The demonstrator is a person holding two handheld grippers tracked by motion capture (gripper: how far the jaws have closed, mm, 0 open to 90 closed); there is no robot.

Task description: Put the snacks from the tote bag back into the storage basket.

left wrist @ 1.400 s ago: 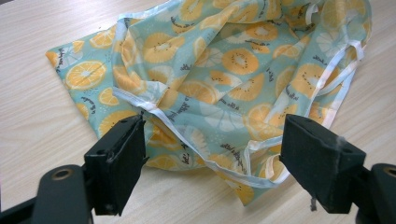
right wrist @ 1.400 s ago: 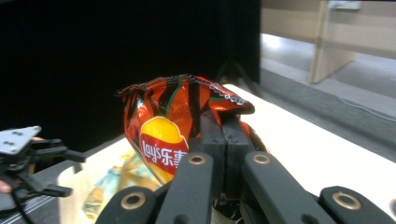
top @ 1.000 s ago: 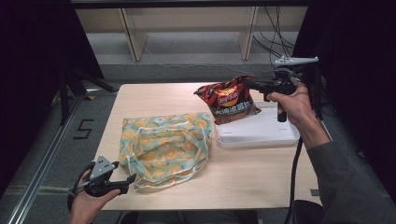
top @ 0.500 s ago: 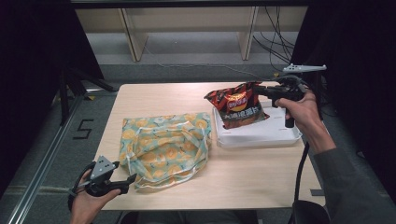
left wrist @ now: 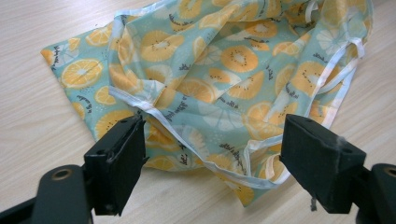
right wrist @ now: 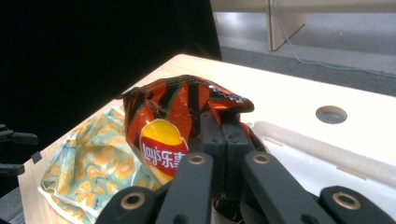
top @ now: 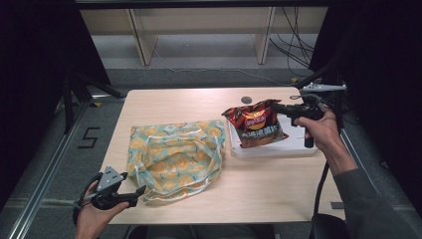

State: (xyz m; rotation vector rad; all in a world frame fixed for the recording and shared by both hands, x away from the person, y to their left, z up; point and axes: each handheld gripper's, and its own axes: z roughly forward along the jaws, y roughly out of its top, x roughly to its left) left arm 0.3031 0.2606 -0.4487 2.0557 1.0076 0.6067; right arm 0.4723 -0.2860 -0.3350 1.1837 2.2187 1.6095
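Pinching the red crisp packet [top: 256, 127] by its right edge, the right gripper [top: 278, 108] sits in the right half of the high view with its fingers [right wrist: 212, 135] pressed fully together on the crinkled foil, as the right gripper view shows from close up. The packet hangs tilted, its lower part over or on the white tray [top: 293, 148], which lies on the right part of the pale wooden surface [top: 179, 99]; whether the packet's bottom edge touches the tray is hard to tell. A person's right hand [top: 321, 130] wraps the gripper's handle, the sleeve running off to the lower right corner of the frame. Left of the tray and just beside it lies a crumpled cloth bag [top: 174, 157] in pale green printed with orange slices, its white-edged handles folded over it. At the lower left of the high view the left gripper [top: 142, 189] is held by the person's left hand [top: 92, 216] at the near edge of the surface, its tips close to the bag's lower left corner. In the left gripper view its fingers [left wrist: 119, 161] stand wide apart with nothing between them, the bag's hem and a loop of handle lying just beyond them.
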